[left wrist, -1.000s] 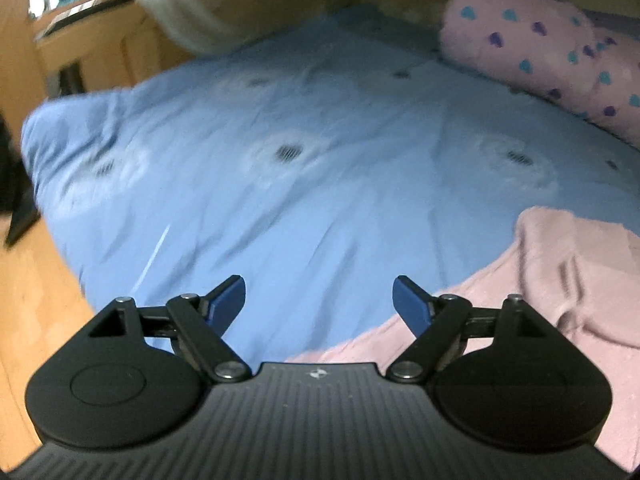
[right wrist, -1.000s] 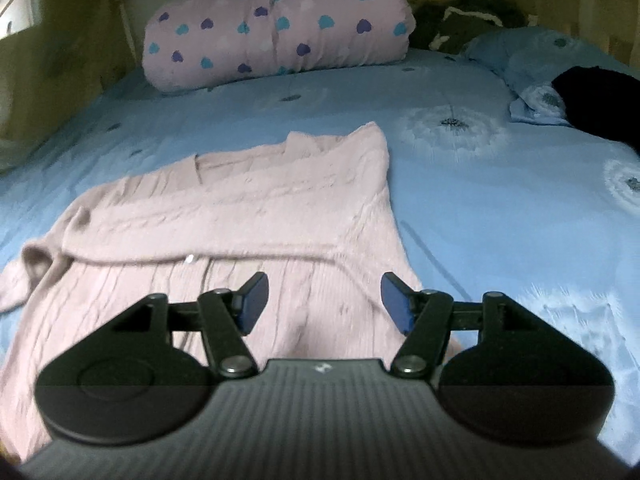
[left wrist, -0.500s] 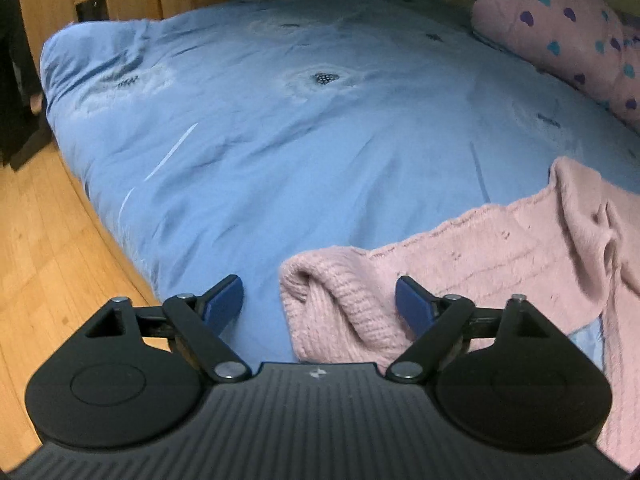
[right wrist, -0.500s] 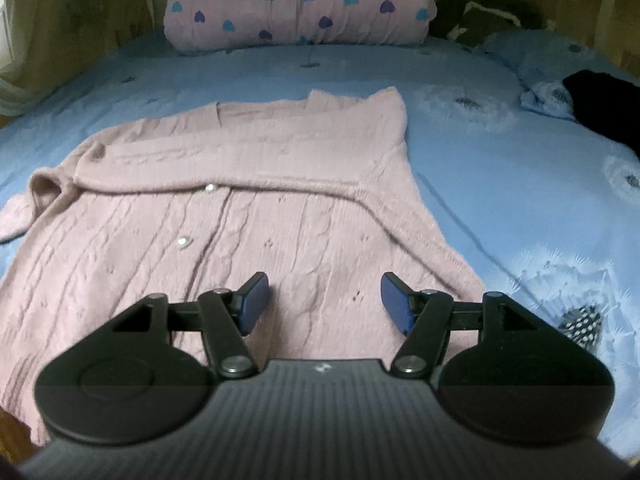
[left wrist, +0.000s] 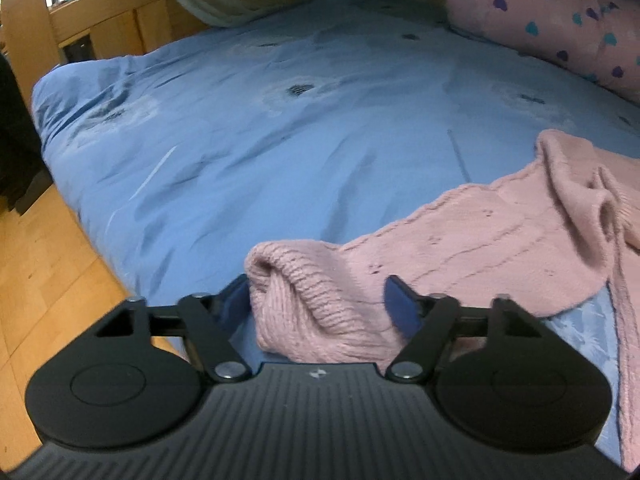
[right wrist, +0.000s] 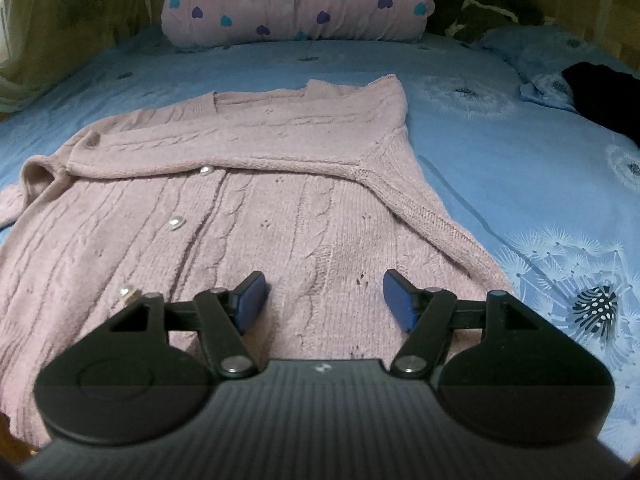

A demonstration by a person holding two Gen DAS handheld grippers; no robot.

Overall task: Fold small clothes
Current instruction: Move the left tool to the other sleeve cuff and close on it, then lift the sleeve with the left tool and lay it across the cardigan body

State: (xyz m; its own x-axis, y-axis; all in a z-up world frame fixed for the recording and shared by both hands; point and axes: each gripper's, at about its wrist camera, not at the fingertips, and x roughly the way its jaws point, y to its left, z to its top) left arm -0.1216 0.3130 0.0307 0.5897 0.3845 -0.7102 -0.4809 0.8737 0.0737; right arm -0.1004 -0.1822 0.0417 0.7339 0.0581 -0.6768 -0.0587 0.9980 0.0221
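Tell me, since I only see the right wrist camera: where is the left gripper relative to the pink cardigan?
Observer: The left gripper straddles the sleeve cuff, and its jaws are closing around it.
Operator: Is that cuff lying flat?
Observer: No, it is bunched into a rounded fold.
Operator: How close is it to the side of the bed?
Observer: It sits near the edge of the bed, with wooden floor just beyond.

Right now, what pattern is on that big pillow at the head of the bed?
Pink pillow with blue, teal and purple hearts, clearest in the right wrist view.
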